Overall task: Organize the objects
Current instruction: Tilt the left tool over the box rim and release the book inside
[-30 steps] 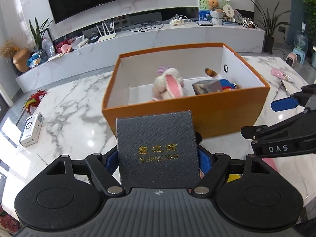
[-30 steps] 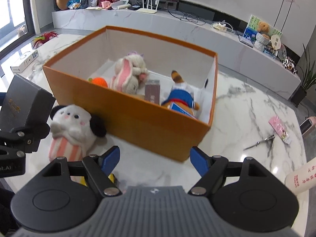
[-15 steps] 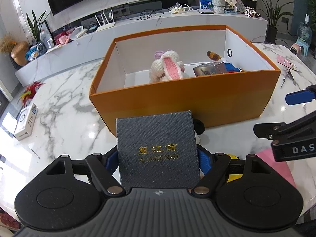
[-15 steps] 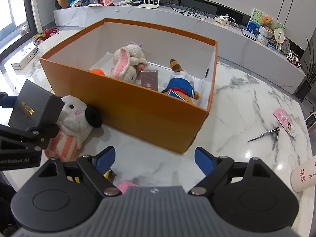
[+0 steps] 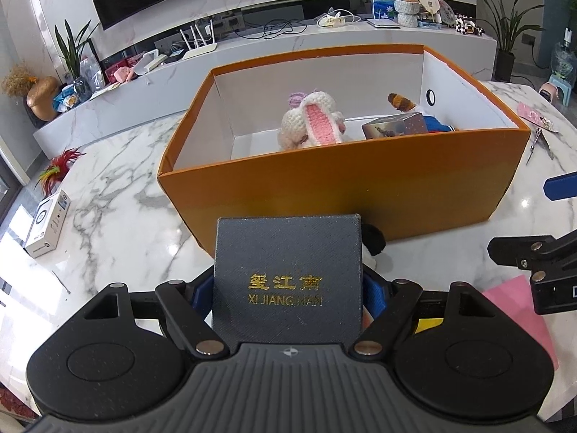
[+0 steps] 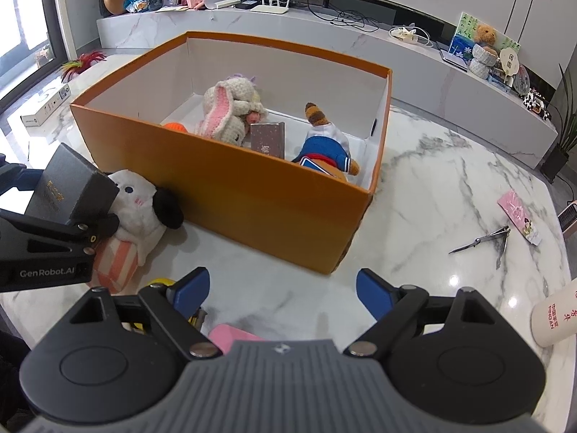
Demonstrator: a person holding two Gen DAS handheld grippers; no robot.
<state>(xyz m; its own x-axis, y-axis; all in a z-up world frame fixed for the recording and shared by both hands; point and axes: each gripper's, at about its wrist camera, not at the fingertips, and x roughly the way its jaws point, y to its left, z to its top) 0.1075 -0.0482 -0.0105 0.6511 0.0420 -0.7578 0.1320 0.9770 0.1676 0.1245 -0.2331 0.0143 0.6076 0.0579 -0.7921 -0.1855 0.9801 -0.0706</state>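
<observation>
My left gripper is shut on a dark grey box with gold lettering, held in front of the near wall of the orange box; the grey box also shows in the right wrist view. The orange box holds a crocheted bunny, a small brown box and a blue-clad doll. A white plush with black ears lies against its near wall. My right gripper is open and empty above the marble table, and its fingers show in the left wrist view.
A pink pad and a yellow item lie under my right gripper. Scissors, a pink card and a white tube lie right. A white carton and red feather toy lie left.
Both grippers have risen and drawn back a little from the orange box, so more of its inside shows. The left gripper keeps its hold on the grey box.
</observation>
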